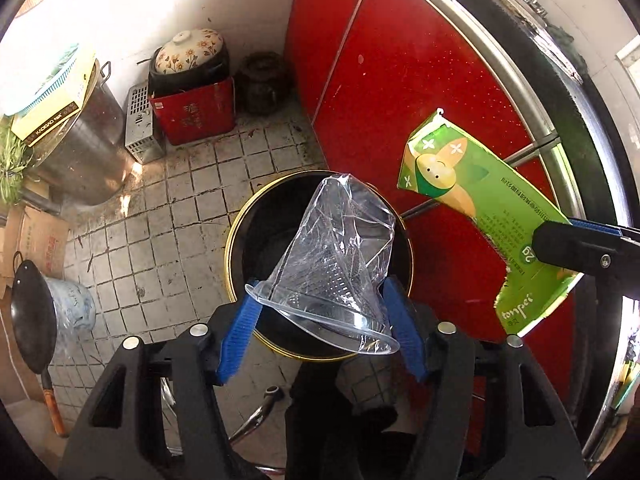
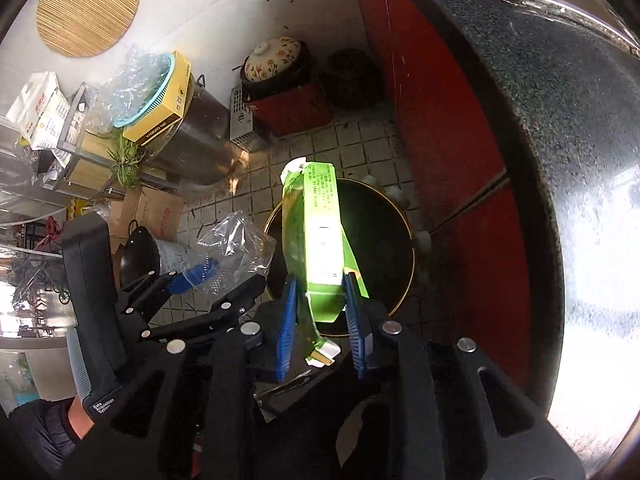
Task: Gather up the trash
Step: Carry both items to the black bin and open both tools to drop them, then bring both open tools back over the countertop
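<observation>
The black trash bin [image 1: 320, 264] with its gold rim stands open-mouthed on the tiled floor [image 1: 160, 220], hard against the red cabinet [image 1: 400, 80], and both loads hang directly above it. In the left wrist view the bin fills the centre, from about 11 to 1 o'clock of the fingers.

The green carton [image 2: 316, 240] is clamped between the blue pads of the right gripper [image 2: 320, 316], jaws nearly together on its torn lower end. Its long axis runs toward 12 o'clock, folded top pointing down into the bin.

The crushed clear plastic cup [image 1: 336, 256] sits between the jaws of the left gripper [image 1: 320, 332], which stand well apart; whether the pads press it I cannot tell. Its wide rim faces the camera and its base points at 12 o'clock, into the bin. The left load looks the better centred, so a release there should drop cleanly.
</observation>
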`<state>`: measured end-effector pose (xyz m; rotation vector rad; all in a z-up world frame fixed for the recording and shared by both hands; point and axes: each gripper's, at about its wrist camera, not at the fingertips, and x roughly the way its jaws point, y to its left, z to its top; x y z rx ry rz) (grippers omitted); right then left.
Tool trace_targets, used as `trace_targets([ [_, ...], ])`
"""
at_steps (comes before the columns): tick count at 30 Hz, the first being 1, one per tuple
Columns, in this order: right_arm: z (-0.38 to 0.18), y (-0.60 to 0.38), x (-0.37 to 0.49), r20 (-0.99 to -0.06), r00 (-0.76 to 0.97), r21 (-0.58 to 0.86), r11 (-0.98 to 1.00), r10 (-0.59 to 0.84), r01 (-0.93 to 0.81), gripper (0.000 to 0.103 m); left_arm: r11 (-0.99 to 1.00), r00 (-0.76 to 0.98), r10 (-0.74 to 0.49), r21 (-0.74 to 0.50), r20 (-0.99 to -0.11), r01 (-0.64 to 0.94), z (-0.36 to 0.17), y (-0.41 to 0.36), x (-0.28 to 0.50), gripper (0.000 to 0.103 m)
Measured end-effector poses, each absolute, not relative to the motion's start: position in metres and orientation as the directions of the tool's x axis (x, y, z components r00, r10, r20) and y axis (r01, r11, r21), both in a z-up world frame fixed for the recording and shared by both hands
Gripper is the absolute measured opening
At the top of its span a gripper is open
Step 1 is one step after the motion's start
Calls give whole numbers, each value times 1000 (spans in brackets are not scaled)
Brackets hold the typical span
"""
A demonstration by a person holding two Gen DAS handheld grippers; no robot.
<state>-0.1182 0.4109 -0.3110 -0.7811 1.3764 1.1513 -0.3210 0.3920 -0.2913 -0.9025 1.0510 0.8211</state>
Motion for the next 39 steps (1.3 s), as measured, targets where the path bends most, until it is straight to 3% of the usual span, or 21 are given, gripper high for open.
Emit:
trace_targets([
  [1, -315, 414, -119, -976, -148, 191, 305, 158, -933, 34, 401, 283, 127, -212, -951, -891, -293, 394, -321, 79],
  [2, -318, 418, -119, -976, -155, 195, 309, 150, -931, 61, 398, 272, 131, -201, -954, -895, -293, 394, -322, 88],
  [3, -319, 420, -118, -976, -165, 203, 318, 144, -926, 73, 392, 258, 139, -186, -956, -901, -294, 394, -323, 89],
  [4, -315, 417, -116, -971, -178, 222, 322, 159, -920, 78, 388, 253, 138, -182, -958, -903, -296, 397, -323, 89],
  [14, -271, 394, -115, -954, -186, 253, 299, 235, -920, 78, 408, 254, 135, -180, -958, -895, -283, 394, -322, 91],
  [22, -177, 312, -61, -926, -10, 166, 383, 378, -909, 78, 515, 346, 198, -203, -917, -833, -192, 368, -271, 91],
  [29, -100, 153, 14, -868, 291, 61, 668, 403, -742, 79, 829, 499, 137, -177, -855, -530, -106, 279, -145, 91],
  [39, -51, -82, 34, -782, 608, -102, 934, 137, -342, 79, 986, 566, -120, -164, -816, -27, -56, 90, -4, 91],
])
